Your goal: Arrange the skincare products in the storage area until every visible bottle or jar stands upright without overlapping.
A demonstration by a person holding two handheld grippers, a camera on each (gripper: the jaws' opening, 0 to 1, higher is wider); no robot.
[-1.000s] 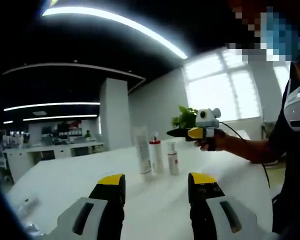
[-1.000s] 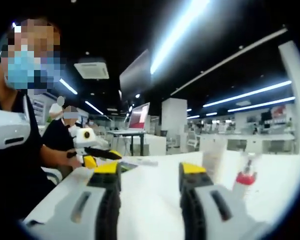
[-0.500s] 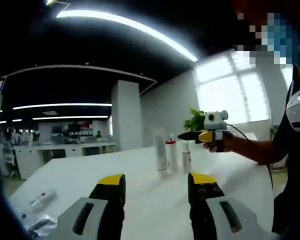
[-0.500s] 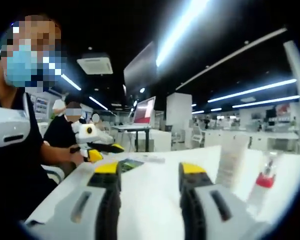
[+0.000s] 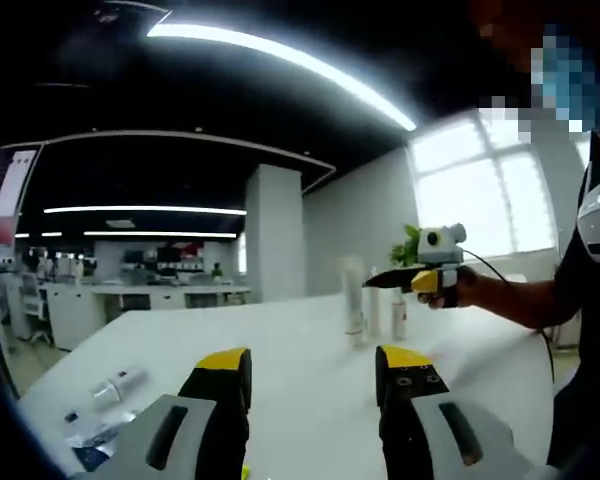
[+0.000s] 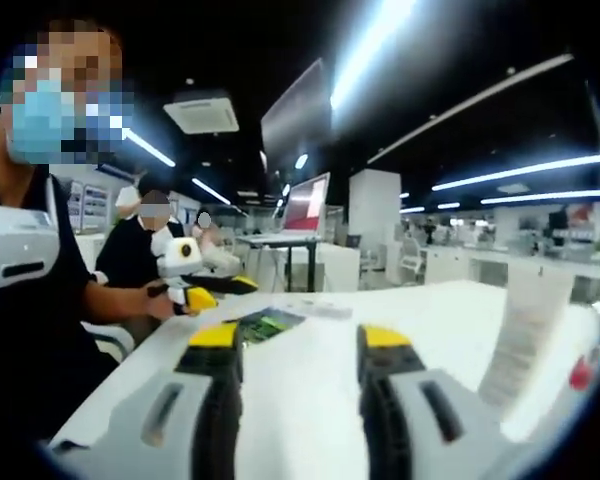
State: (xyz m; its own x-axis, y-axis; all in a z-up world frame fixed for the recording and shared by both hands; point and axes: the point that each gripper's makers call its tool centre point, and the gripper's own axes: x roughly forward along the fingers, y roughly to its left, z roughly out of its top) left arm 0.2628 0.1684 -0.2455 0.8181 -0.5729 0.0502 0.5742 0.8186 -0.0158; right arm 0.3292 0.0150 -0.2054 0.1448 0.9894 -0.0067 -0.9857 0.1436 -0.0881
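L gripper (image 5: 312, 365) is held low over the white table (image 5: 280, 340), level, jaws spread w/ nothing between them. R gripper (image 6: 292, 345) sits likewise just above the table, jaws apart, empty. In the left gripper view the R gripper shows at upper right, held in the person's hand (image 5: 450, 290), forearm stretched out from the right, its tips pointing left toward the bottles. In the right gripper view the L gripper shows at mid left, gripped in the person's other hand (image 6: 165, 300).

Products: a tall tube (image 5: 353, 300) stands upright on the table, well beyond the L jaws & a bit right of their gap, w/ two small bottles (image 5: 398, 315) upright just beside it, blurred. The R gripper's tips are near these, touching or not can't be told. Another bottle (image 5: 115, 385) lies on its side at the table's left edge, left of the L jaws, next to some wrappers (image 5: 90, 435). In the right gripper view the tube stands right of the R jaws, a red cap (image 6: 583, 372) at the far right edge.
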